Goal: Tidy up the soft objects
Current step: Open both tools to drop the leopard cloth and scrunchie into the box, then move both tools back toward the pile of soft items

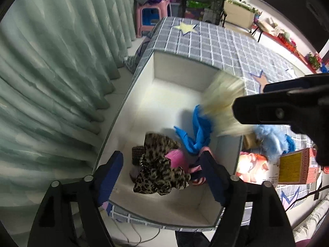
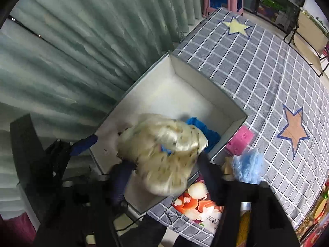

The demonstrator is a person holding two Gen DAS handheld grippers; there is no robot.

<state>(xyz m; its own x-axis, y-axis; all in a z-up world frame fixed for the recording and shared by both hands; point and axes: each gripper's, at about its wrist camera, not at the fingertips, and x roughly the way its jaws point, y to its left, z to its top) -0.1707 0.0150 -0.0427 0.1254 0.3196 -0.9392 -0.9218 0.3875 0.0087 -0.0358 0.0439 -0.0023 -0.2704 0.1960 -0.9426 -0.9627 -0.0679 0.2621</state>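
A white open box stands on a grey checked tablecloth. In it lie a leopard-print cloth, a pink cloth and a blue cloth. My left gripper is open above the box's near end, holding nothing. My right gripper hangs over the box with its fingers spread; a cream, dark-flecked fluffy cloth, motion-blurred, lies between them over the blue cloth. The cream cloth also shows in the left wrist view, below the right gripper's body.
A light blue fluffy item, a pink object and a printed packet lie on the tablecloth right of the box. Green curtains hang at the left. A pink stool and shelves stand beyond the table.
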